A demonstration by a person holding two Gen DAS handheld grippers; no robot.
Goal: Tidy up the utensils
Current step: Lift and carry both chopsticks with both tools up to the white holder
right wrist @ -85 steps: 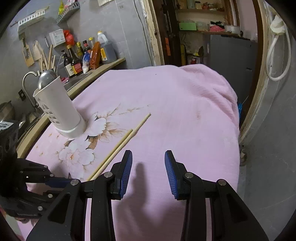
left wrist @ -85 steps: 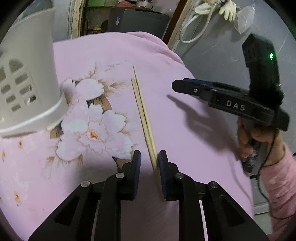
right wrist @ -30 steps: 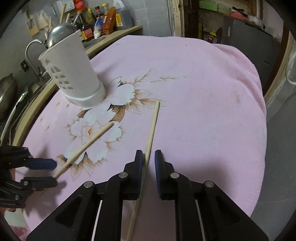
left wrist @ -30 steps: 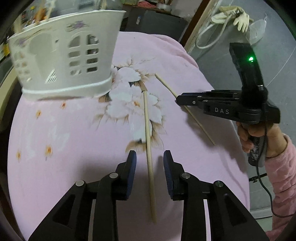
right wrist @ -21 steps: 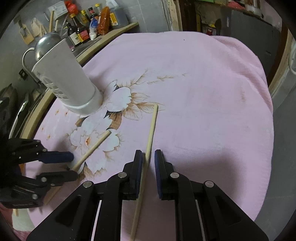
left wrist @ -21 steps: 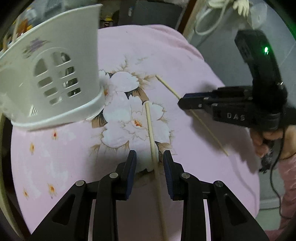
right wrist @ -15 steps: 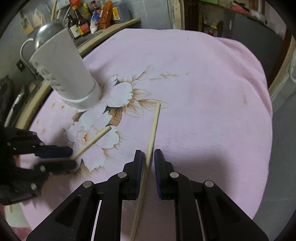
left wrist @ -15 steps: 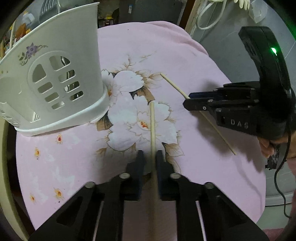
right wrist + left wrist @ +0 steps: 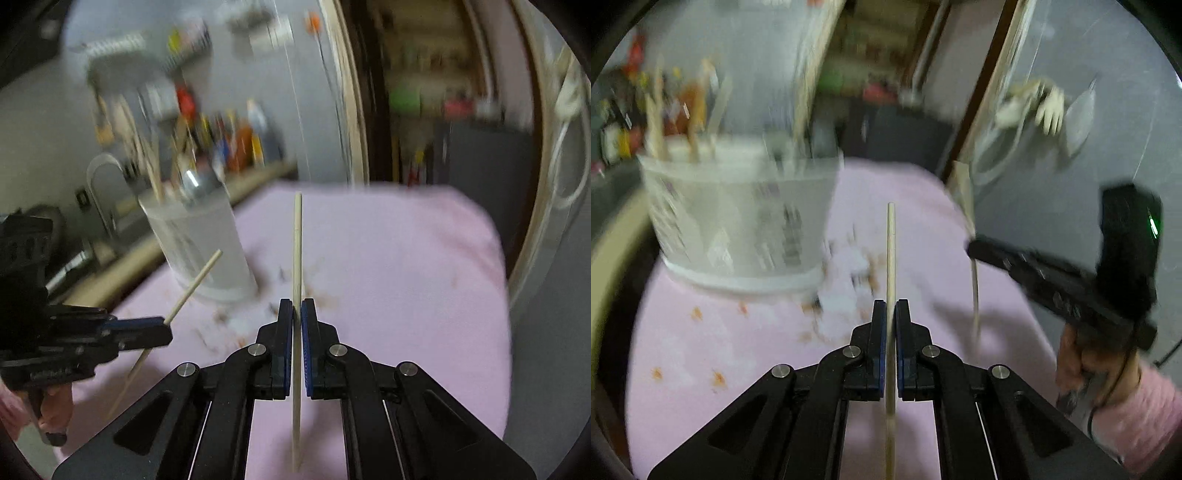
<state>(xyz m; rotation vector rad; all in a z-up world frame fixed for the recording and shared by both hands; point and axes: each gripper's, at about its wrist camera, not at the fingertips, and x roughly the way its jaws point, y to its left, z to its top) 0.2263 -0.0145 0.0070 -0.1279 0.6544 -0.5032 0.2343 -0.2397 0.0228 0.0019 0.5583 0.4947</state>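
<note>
My left gripper is shut on a wooden chopstick that sticks out ahead of its pads, lifted off the pink flowered cloth. My right gripper is shut on the other chopstick, also raised above the cloth. The white slotted utensil holder stands to the left of both, blurred, with several wooden sticks and a metal ladle in it. In the left wrist view the right gripper shows at the right with its chopstick. The right wrist view has the left gripper at lower left.
A kitchen counter with bottles and a tap runs behind the holder. The cloth-covered table drops off at the right toward a grey wall and a doorway. A hand in a pink sleeve holds the right gripper.
Both grippers closed on a chopstick each and lifted them off the cloth, tilting up toward level. The views now take in the holder's rim and the wall behind.
</note>
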